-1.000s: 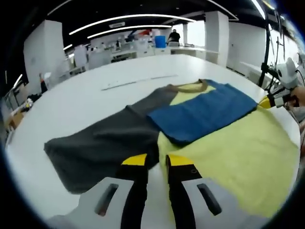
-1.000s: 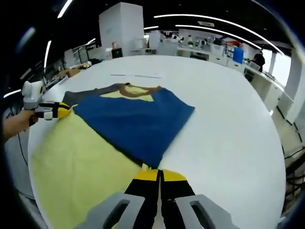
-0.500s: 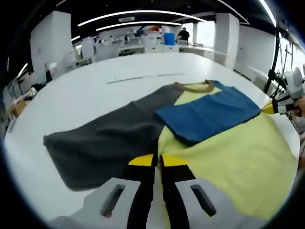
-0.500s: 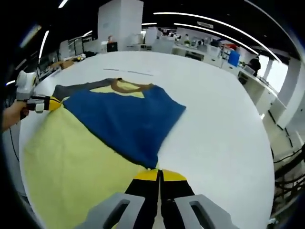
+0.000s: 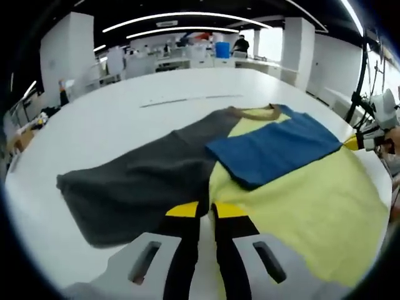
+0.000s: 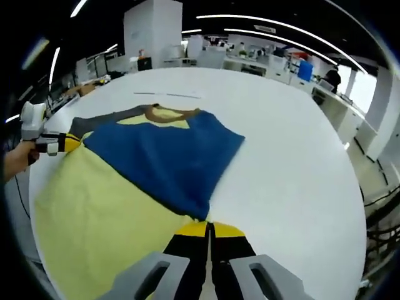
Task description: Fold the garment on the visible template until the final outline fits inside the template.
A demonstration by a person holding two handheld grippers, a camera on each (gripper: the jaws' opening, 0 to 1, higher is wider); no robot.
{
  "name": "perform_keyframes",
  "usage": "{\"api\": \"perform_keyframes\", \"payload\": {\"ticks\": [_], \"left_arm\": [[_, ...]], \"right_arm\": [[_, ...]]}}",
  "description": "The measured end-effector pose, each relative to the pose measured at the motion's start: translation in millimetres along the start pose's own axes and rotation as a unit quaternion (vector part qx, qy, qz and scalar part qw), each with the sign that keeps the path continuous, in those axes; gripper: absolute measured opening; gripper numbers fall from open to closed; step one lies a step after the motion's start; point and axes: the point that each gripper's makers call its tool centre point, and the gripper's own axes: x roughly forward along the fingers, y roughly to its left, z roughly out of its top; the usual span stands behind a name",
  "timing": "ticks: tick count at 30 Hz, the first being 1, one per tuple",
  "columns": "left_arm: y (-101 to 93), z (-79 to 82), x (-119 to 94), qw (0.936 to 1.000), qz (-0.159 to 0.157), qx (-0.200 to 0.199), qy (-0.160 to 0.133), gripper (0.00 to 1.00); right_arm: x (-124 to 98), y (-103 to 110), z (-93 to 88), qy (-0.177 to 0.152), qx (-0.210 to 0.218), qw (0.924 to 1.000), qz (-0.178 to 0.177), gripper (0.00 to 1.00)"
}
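1. A white round table (image 5: 94, 125) in an open-plan hall carries the yellow, grey and blue colour-block knit garment (image 5: 294, 194).
2. The left gripper (image 5: 206, 209) and the right gripper (image 6: 209, 229) each pinch its hem, jaws nearly closed.
3. Lift both corners evenly.

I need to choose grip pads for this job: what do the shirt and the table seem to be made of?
Shirt: soft knit fabric, likely cotton jersey, matte, in yellow, blue and grey panels with a tan ribbed collar; it drapes flat with limp edges. Table: hard, smooth white top, perhaps laminate or painted board, faintly glossy; the exact material is unclear.
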Motion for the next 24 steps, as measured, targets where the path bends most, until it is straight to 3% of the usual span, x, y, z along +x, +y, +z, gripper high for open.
{"api": "perform_keyframes", "payload": {"ticks": [8,13,24], "left_arm": [[-4.3,-0.6,-9,0.9997,-0.02,0.017,-0.004,0.23],[-1.0,3.8,-16,0.9993,-0.021,0.026,-0.014,0.36],[20.5,6.5,-37,0.9989,-0.004,0.036,-0.029,0.54]], "right_arm": [[2,6,0.3,0.0,0.016,0.9998,0.011,0.05],[4,5,0.9,0.0,0.031,0.9995,0.007,0.02],[8,-3,5.0,0.005,-0.001,1.0,-0.009,0.0]]}}
